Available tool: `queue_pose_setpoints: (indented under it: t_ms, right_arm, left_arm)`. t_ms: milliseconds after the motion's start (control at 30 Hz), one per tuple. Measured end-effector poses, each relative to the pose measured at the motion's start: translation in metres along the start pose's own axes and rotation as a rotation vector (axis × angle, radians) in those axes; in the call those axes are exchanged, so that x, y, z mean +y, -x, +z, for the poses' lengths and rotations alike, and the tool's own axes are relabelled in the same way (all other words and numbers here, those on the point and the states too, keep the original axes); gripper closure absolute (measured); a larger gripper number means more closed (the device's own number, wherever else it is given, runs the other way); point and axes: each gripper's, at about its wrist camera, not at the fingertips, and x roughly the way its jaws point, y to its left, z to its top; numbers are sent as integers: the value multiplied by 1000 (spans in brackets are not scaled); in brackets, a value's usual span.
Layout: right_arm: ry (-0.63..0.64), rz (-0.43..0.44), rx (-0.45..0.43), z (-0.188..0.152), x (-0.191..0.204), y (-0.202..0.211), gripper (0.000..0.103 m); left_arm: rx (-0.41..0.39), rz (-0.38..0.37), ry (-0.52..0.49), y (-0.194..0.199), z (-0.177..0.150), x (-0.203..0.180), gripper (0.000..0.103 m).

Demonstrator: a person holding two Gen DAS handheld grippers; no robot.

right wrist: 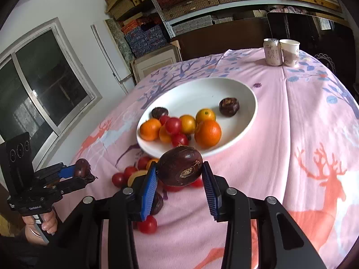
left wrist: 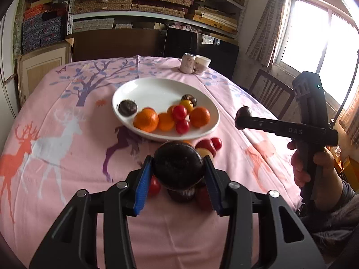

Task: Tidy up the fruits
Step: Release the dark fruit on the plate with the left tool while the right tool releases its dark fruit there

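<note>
A white plate [left wrist: 157, 89] [right wrist: 246, 94] on the pink cloth holds oranges [left wrist: 146, 120], cherry tomatoes [left wrist: 179, 112] and two dark passion fruits [left wrist: 127, 107]. My left gripper [left wrist: 178, 168] is shut on a dark passion fruit [left wrist: 177, 164], held above loose tomatoes [left wrist: 208, 144] near the plate's front. It also shows in the right wrist view [right wrist: 84, 172]. My right gripper [right wrist: 179, 168] is shut on another dark passion fruit [right wrist: 180, 165], above the plate's near edge. It also shows in the left wrist view [left wrist: 243, 118].
A drink can [left wrist: 187, 62] [right wrist: 272, 51] and a paper cup [left wrist: 202, 63] [right wrist: 289, 52] stand at the table's far edge. More tomatoes and a passion fruit [right wrist: 157, 202] lie on the cloth under the grippers. A chair [left wrist: 271, 92] stands right.
</note>
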Motion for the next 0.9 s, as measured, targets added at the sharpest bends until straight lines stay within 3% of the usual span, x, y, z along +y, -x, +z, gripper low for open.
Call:
queue_pose_setpoints:
  t_ms: [200,367,433,467,500,533,667,900]
  right_arm:
    - [-66,-11,13,52,-20,-37,63]
    - [-95,-33,24,75,-29,-75,62]
    - [-107,-39,34,82,-31,-85,60]
    - [-111,-41,33,84,-32,-86,50]
    - [-118,-38,26,83,-32,-83,40]
    - [-122,-26,11,80,-32,-78,37]
    - [-83,-22,-8,55,-24,-50,37]
    - [-68,17,34,-32,-19,-10,37]
  left_arm:
    - [7,12,2,-60,71,6,59]
    - [50,74,13,-118,100,15,59]
    - [67,81,31,-132,104,20,53]
    - [66,77,38,-134,105,22,41]
    - [54,85,44,-133,104,23,34]
    - [38,92,52,-128,103,24,32]
    - [25,70,64,-98,83,24,30]
    - [65,44,-77,-36,-1,-13,27]
